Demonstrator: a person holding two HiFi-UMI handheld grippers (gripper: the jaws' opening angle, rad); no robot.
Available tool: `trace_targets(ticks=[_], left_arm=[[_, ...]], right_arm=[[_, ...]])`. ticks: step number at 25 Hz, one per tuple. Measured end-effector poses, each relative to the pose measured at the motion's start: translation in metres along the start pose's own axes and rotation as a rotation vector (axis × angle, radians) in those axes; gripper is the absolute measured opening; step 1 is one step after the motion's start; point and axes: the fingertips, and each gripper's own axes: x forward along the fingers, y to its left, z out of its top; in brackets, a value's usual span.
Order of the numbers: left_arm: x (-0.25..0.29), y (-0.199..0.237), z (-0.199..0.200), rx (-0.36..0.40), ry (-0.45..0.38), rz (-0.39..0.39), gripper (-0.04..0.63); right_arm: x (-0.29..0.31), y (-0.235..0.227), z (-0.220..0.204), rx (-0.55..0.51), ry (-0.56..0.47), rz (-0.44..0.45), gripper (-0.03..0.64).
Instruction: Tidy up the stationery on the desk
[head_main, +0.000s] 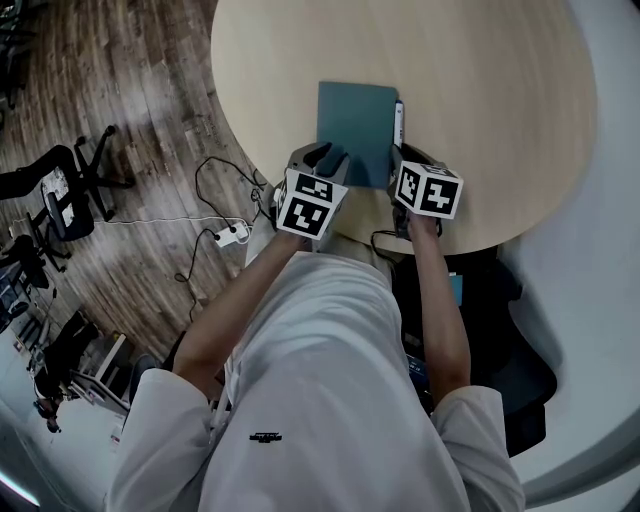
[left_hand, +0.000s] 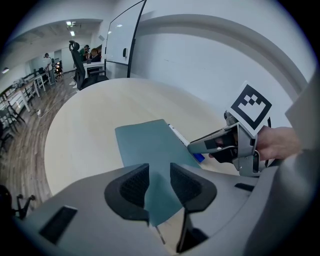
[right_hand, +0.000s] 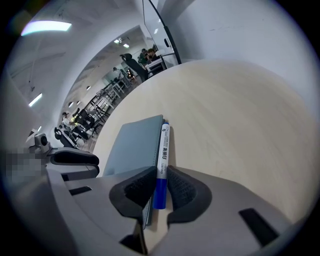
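Observation:
A teal notebook lies flat on the round wooden desk, near its front edge. A white marker with a blue cap lies along the notebook's right edge. My right gripper is shut on the marker's blue end, both pads touching it, with the notebook just left of it. My left gripper hovers over the notebook's near left corner. Its jaws stand a narrow gap apart, and the notebook shows through the gap. The left gripper view also shows the right gripper.
The desk's curved front edge runs just under both grippers. A white curved wall rises to the right. On the wood floor at left lie cables and a power strip, beside office chairs. A whiteboard stands beyond the desk.

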Motion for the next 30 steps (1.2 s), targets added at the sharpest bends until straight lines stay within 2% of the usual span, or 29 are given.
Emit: trace_targets(ticks=[7, 14, 20, 25, 30], left_arm=[[-0.005, -0.003, 0.003, 0.008, -0.007, 0.003, 0.143], [-0.008, -0.007, 0.005, 0.005, -0.014, 0.004, 0.143], [-0.014, -0.006, 0.008, 0.009, -0.025, 0.010, 0.143], [-0.021, -0.009, 0.007, 0.007, -0.026, 0.018, 0.143], [-0.022, -0.009, 0.003, 0.012, -0.030, 0.025, 0.143]], right_arm=[[-0.013, 0.006, -0.003, 0.082, -0.022, 0.096, 0.087], [-0.010, 0.016, -0.006, 0.055, -0.004, 0.139, 0.088], [-0.018, 0.015, 0.001, 0.060, -0.037, 0.114, 0.088], [-0.022, -0.001, -0.004, 0.057, -0.053, 0.043, 0.089], [-0.016, 0.008, -0.012, 0.110, -0.018, 0.115, 0.156]])
